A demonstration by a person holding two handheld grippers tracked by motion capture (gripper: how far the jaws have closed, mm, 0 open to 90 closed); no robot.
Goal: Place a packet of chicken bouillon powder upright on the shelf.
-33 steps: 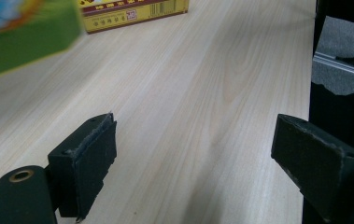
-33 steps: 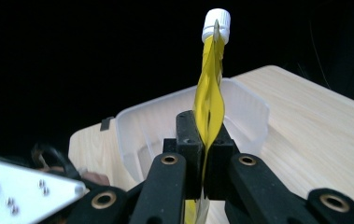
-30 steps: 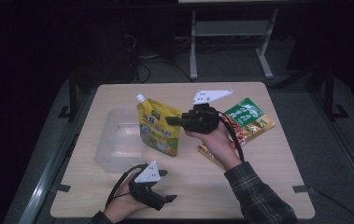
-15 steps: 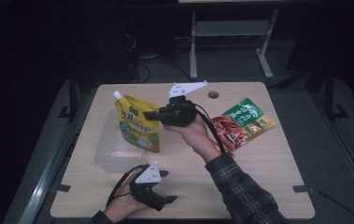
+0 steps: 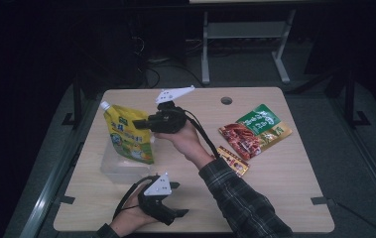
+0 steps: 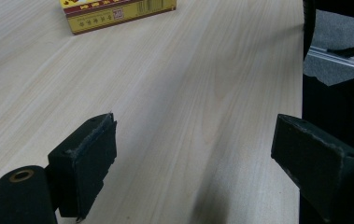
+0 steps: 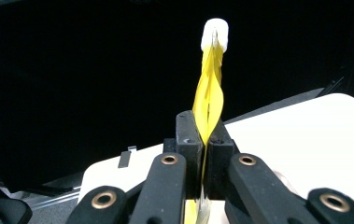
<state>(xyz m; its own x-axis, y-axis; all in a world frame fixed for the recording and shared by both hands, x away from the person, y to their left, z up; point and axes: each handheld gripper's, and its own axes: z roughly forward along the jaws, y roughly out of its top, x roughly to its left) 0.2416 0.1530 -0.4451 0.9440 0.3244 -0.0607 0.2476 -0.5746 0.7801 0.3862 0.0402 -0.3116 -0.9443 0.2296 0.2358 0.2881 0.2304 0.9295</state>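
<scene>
Yellow pouch (image 5: 128,136) carried further left – now over the clear tub (image 5: 110,168).
Right gripper (image 5: 138,124) level, clamping it; left gripper (image 5: 175,199) resting, jaws wide.

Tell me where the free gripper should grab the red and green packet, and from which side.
Take the red and green packet by its near red end, coming from the person's side. It lies flat on the table, so the jaws probably need an edge to slide under, and that end faces the open left gripper. The small yellow packet lies close by, so come in to its right.
</scene>
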